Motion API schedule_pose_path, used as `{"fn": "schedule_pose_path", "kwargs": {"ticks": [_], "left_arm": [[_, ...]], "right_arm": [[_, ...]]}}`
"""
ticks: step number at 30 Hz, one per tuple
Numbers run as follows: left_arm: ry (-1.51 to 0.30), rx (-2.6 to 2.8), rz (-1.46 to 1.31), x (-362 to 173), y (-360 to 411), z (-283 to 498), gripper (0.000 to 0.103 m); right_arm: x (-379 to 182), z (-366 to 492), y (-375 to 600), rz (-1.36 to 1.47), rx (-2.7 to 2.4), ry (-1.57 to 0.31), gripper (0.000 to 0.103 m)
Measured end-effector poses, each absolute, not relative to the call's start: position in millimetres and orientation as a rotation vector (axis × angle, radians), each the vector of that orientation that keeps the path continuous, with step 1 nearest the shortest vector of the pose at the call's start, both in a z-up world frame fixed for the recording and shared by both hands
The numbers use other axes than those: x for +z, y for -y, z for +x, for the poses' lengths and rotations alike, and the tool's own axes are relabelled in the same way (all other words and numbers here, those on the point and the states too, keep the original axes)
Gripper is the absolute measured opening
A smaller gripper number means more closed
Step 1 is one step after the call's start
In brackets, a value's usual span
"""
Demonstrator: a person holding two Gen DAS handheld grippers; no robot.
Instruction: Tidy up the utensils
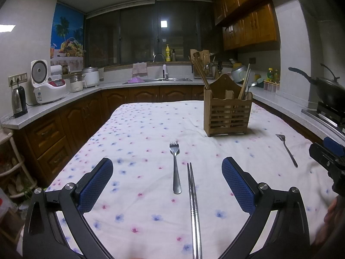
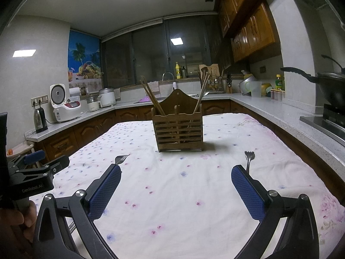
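A wooden slatted utensil holder (image 1: 228, 112) stands on the floral tablecloth and holds wooden chopsticks (image 1: 201, 73); it also shows in the right wrist view (image 2: 177, 127). A steel fork (image 1: 175, 168) and a pair of metal chopsticks (image 1: 194, 205) lie between the fingers of my open, empty left gripper (image 1: 167, 166). A second fork (image 1: 286, 149) lies to the right. My right gripper (image 2: 175, 170) is open and empty; a fork's tines (image 2: 249, 158) show past its right finger and another fork's tines (image 2: 120, 159) past its left finger.
The table (image 2: 172, 205) is covered with a white flowered cloth. Kitchen counters surround it, with a rice cooker (image 1: 48, 86) and kettle (image 1: 19, 101) on the left, a sink (image 1: 159, 78) at the back and a wok (image 1: 327, 88) on the stove at right.
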State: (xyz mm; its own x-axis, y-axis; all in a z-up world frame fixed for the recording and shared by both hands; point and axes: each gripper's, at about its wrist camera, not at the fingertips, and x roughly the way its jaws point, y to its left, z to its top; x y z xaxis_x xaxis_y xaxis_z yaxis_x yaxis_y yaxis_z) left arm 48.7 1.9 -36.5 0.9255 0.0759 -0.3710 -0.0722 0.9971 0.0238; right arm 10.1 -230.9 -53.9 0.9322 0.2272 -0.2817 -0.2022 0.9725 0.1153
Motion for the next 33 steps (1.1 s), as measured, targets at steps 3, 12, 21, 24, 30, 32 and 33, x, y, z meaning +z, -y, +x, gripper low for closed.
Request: {"fn": "schedule_pose_path", "kwargs": {"ticks": [3, 12, 21, 24, 30, 32, 33], "left_arm": [[-0.381, 0.075, 0.009, -35.5, -2.8, 48.9, 0.103], [-0.381, 0.072, 0.003, -36.5, -3.6, 48.3, 0.103], [-0.380, 0.073, 0.007, -37.3, -4.0, 48.2, 0.103], [-0.379, 0.074, 0.007, -37.3, -3.8, 48.1, 0.103], [-0.379, 0.073, 0.007, -36.8, -4.4, 48.2, 0.103], [-0.380, 0.073, 0.007, -37.5, -3.4, 48.1, 0.103], [-0.380, 0.072, 0.007, -37.4, -3.4, 47.9, 0.103]], "right_arm": [[-54.0, 10.1, 231.2, 0.085, 0.222, -0.297, 0.103], [-54.2, 10.1, 230.6, 0.084, 0.221, -0.298, 0.103], [-54.2, 10.1, 230.1, 0.085, 0.222, -0.297, 0.103], [-53.4, 10.0, 230.2, 0.084, 0.222, -0.297, 0.103], [-53.2, 9.5, 230.0, 0.085, 0.223, -0.294, 0.103], [-52.4, 9.9, 229.6, 0.084, 0.223, -0.294, 0.103], [-52.3, 9.8, 229.6, 0.084, 0.223, -0.294, 0.103]]}}
